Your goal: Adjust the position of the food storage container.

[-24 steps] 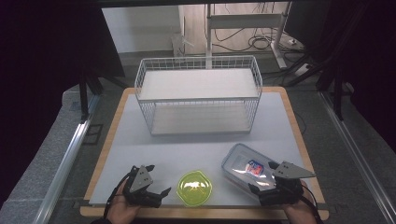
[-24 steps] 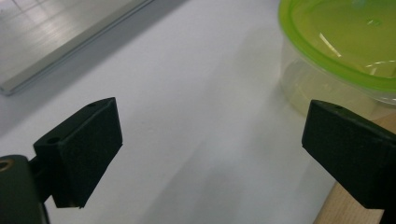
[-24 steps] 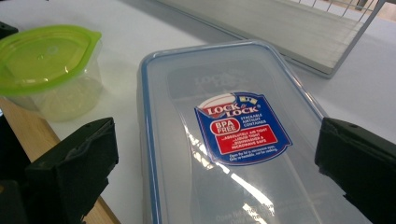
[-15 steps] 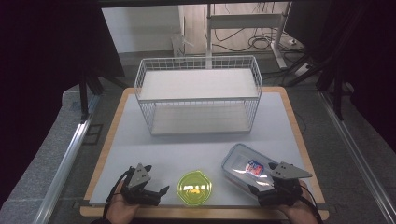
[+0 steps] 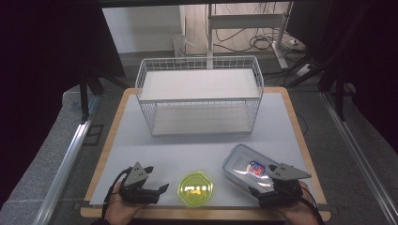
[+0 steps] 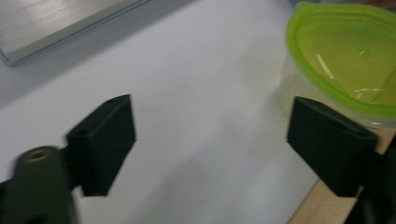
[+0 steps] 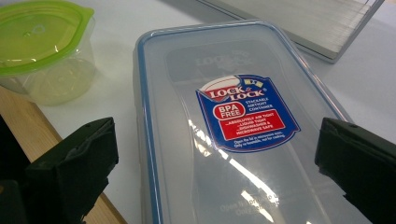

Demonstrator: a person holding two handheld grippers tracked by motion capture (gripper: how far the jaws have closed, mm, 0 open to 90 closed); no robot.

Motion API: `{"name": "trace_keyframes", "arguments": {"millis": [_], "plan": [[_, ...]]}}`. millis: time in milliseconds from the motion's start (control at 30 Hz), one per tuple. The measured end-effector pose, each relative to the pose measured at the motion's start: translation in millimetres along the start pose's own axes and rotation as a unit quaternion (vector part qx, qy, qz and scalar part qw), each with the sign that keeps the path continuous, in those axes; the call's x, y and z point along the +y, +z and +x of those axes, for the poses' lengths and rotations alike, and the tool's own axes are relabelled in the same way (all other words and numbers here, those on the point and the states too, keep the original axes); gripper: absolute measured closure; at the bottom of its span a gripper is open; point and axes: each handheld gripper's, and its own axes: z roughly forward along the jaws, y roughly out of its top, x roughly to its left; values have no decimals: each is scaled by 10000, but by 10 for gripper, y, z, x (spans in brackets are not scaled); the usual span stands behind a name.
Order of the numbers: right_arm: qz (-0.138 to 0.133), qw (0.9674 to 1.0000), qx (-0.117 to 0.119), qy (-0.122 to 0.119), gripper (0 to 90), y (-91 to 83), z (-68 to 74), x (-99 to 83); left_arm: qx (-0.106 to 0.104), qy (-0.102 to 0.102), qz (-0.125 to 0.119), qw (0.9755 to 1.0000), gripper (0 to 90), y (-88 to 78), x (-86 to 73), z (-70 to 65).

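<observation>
The clear rectangular container [image 5: 248, 168] with the blue-rimmed lid and a label lay at the lower right of the high view, on the white table [image 5: 202, 145], and the round tub with the green lid [image 5: 195, 188] sat just left of it at bottom centre, close to the wooden front edge [image 5: 206, 213]. In the right gripper view the rectangular container [image 7: 233, 126] stretched up from the bottom between the two black jaws, which stood spread wide on either side without touching it, so the right gripper [image 5: 277, 185] was released and poised over the box's near end. The left gripper [image 5: 141, 187], at the lower left of the high view, also had its jaws apart and held nothing; in its own view the green-lidded tub [image 6: 341, 60] sat at the upper right, just beyond one jaw. The white wire basket [image 5: 199, 93] stood at the upper middle of the frame, well apart from both containers, with nothing visible inside. Judging from this, nothing had been gripped or lifted yet; both pick-ups and any placing remained to be done
</observation>
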Motion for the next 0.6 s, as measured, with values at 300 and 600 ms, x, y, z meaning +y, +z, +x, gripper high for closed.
{"name": "trace_keyframes", "arguments": {"millis": [300,600], "plan": [[-107,9999,-30,55,3,-20,17,33,-253,22,-23,9997,550,-35,158,-129],[-187,9997,-122,41,20,-40,18,43,-789,150,-391,9960,896,-30,349,-371]]}}
